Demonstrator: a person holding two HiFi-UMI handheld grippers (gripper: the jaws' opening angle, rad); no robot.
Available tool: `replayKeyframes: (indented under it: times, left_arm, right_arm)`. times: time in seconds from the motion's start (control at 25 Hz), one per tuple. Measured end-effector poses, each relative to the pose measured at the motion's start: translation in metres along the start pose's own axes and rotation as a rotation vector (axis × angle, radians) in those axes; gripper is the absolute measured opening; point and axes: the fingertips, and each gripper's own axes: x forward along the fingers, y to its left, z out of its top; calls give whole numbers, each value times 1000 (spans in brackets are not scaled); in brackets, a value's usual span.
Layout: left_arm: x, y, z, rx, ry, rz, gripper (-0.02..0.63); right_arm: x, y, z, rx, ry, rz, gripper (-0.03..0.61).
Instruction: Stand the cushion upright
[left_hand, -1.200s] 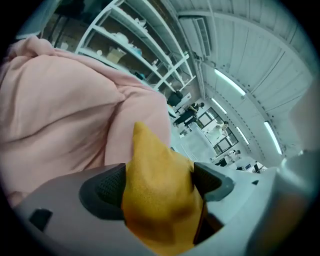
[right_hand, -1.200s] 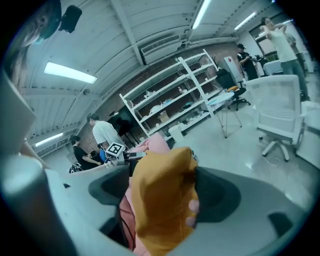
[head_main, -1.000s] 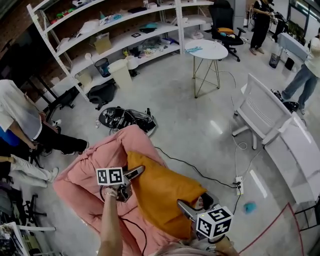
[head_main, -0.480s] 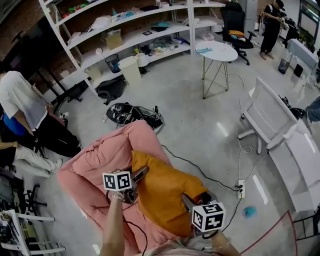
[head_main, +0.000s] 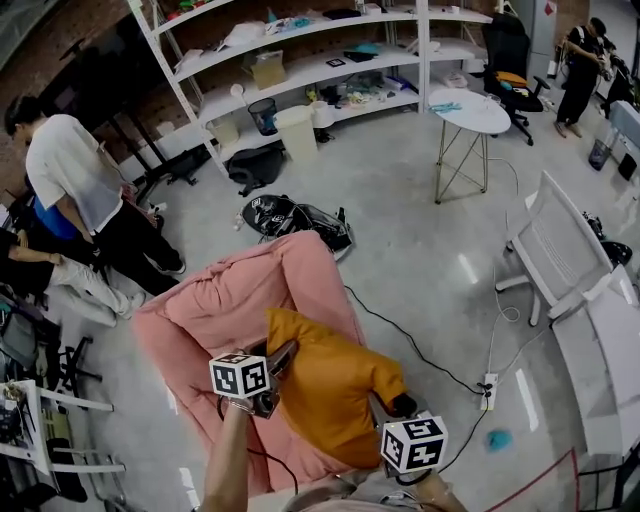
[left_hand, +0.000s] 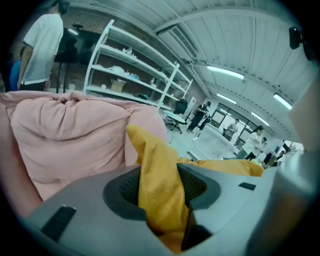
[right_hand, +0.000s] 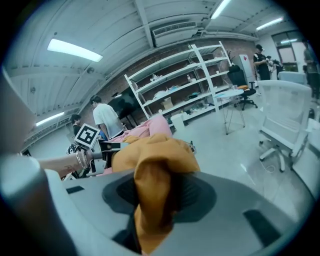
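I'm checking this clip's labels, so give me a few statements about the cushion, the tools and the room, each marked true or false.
1. The orange cushion lies on a pink seat. True.
2. Cushion fabric sits between the jaws of both the left tool and the right tool. True; both sets of jaws are closing on it.
3. The right tool grips the pink seat. False; it has only orange fabric between its jaws.
4. The round white table lies toppled. False; it stands upright near the shelves.
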Motion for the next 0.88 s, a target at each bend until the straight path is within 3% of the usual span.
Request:
replayKeyframes:
  times: [0.2,0.48,0.88]
  left_arm:
    - [-21,-10,-8,55,19,66,171]
    - [-58,-37,-20,138,121,138,155]
    - [-119,-44,-32,102,56,243,147]
  right_arm:
    - [-5,-1,-8,-29,13,10,158]
    - [-16,-9,-19,-59,62,6,155]
    - [-26,18,-20,-95,71,64,140]
